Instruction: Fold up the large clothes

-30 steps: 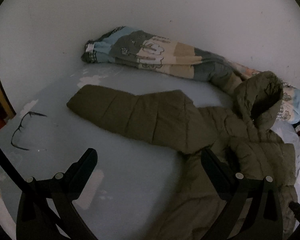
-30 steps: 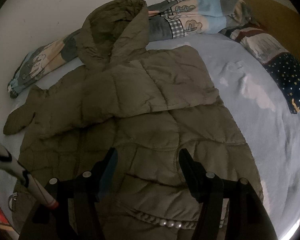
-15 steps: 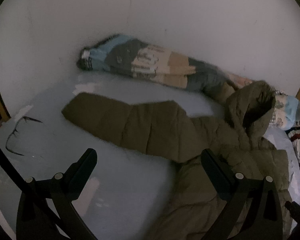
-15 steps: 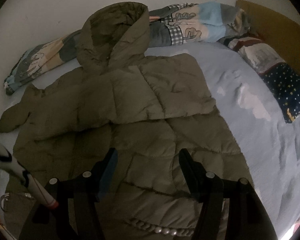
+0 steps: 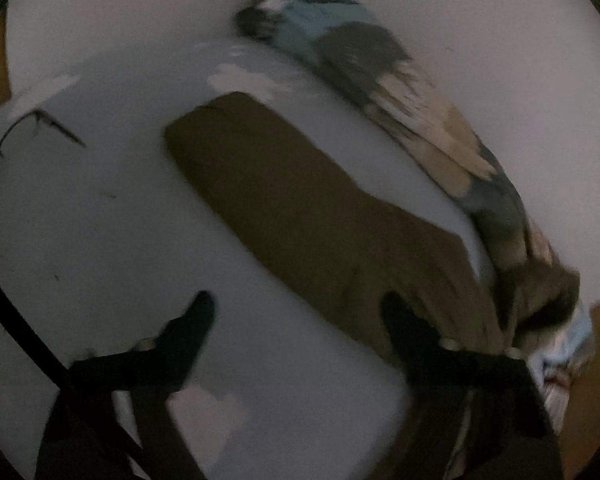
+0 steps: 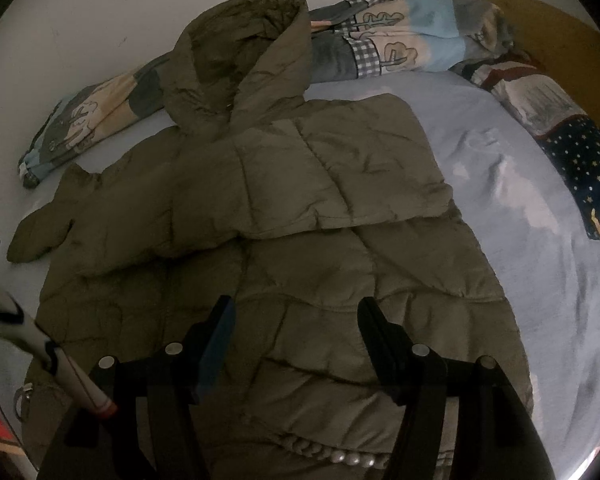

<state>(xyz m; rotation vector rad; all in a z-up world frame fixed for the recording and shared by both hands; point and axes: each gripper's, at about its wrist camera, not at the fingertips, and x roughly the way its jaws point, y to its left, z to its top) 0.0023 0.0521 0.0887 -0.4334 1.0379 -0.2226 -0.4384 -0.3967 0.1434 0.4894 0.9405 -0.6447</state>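
Note:
An olive puffer jacket (image 6: 300, 216) lies flat on the light blue bed sheet (image 6: 520, 200), hood (image 6: 240, 52) toward the wall, one sleeve folded across its chest. My right gripper (image 6: 296, 316) hovers open over the jacket's lower half, with nothing between its fingers. The left wrist view is blurred. There the jacket's other sleeve (image 5: 292, 200) stretches diagonally over the sheet (image 5: 120, 220). My left gripper (image 5: 300, 312) is just short of that sleeve, its jaws closing. Only sheet and the sleeve's edge show between them, and its right finger (image 5: 404, 320) overlaps the fabric.
A rolled patterned blanket (image 6: 400, 36) lies along the white wall (image 6: 100, 8). A star-print pillow (image 6: 580, 152) and wooden headboard (image 6: 548, 28) are at the right. Black eyeglasses (image 5: 28, 132) rest on the sheet at left. A white-and-black rod (image 6: 40, 344) crosses the lower left.
The left gripper has swung in toward the outstretched sleeve and rolled, so the sleeve now looks closer and diagonal, and its jaws have narrowed. The right gripper has stayed still.

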